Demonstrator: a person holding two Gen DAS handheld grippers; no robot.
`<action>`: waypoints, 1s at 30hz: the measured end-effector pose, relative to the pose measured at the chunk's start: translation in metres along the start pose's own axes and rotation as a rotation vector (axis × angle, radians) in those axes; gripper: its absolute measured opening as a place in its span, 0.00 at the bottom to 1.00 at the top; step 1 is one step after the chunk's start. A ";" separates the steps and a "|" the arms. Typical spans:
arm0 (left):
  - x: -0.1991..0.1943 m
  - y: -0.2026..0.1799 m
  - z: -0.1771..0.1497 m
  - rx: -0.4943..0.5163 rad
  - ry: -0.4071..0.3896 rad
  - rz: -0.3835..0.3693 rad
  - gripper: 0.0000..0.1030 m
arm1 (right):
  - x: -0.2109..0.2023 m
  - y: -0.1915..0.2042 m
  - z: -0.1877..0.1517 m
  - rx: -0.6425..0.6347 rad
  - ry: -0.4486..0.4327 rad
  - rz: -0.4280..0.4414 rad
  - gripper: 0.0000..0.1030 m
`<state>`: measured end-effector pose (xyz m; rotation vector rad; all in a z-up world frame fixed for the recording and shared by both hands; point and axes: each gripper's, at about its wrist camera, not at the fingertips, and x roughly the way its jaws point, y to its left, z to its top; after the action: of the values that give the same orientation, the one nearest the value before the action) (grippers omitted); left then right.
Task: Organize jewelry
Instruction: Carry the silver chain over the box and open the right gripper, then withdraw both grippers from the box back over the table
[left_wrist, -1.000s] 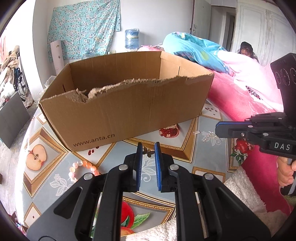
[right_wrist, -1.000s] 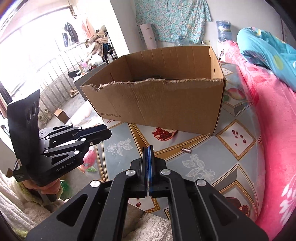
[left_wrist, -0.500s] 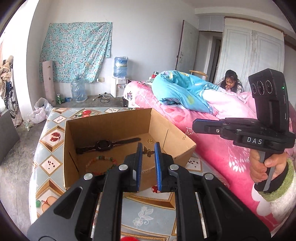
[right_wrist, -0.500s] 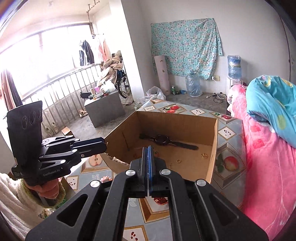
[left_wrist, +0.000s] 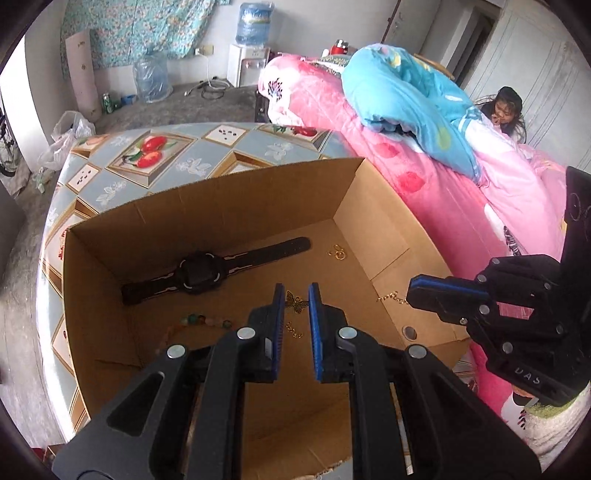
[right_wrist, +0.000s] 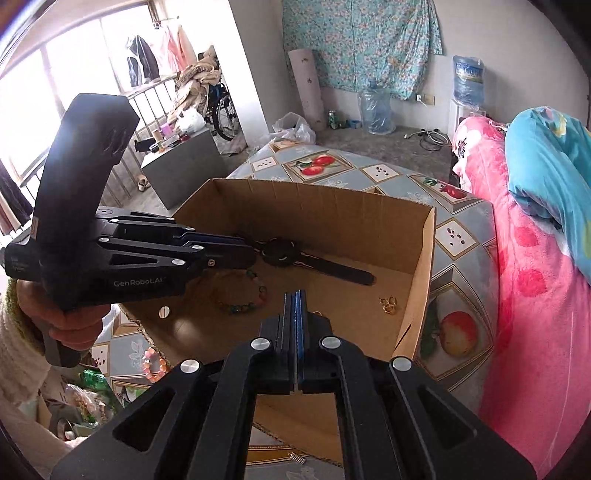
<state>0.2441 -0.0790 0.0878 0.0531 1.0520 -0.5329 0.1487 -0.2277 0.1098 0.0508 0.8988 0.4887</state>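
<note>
An open cardboard box (left_wrist: 221, 206) (right_wrist: 332, 206) stands on the table. On its floor lie a black watch (left_wrist: 199, 273) (right_wrist: 280, 251), a bracelet of coloured beads (left_wrist: 207, 321) (right_wrist: 240, 295) and small gold rings (left_wrist: 338, 253) (right_wrist: 388, 304). My left gripper (left_wrist: 296, 295) (right_wrist: 251, 254) hangs over the box, its narrow gap shut on a bronze butterfly pendant (left_wrist: 295, 303). To its right, over the box's near right corner, my right gripper (right_wrist: 295, 295) (left_wrist: 410, 295) is shut, and a thin gold chain (left_wrist: 391, 297) trails from its tip.
The table (left_wrist: 147, 155) wears a fruit-pattern cloth. A pink bead bracelet (right_wrist: 153, 363) lies on it left of the box, and a small silver piece (right_wrist: 297, 458) lies in front. A pink bed (left_wrist: 424, 192) with a person (left_wrist: 502, 110) borders the right side.
Both grippers have risen from table level in front of the box to above it, now tilted down into it. The butterfly pendant stays between the left fingers.
</note>
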 end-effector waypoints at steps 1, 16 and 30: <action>0.009 0.002 0.004 -0.010 0.024 0.011 0.11 | 0.004 -0.001 0.002 -0.005 0.010 -0.007 0.01; 0.043 0.013 0.027 -0.044 0.104 0.082 0.18 | 0.014 -0.017 0.011 0.022 0.026 -0.011 0.02; -0.070 -0.002 -0.003 0.011 -0.176 0.089 0.25 | -0.052 -0.007 0.003 0.077 -0.093 0.076 0.20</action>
<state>0.2137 -0.0522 0.1453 0.0615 0.8707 -0.4545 0.1269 -0.2555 0.1483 0.1773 0.8268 0.5177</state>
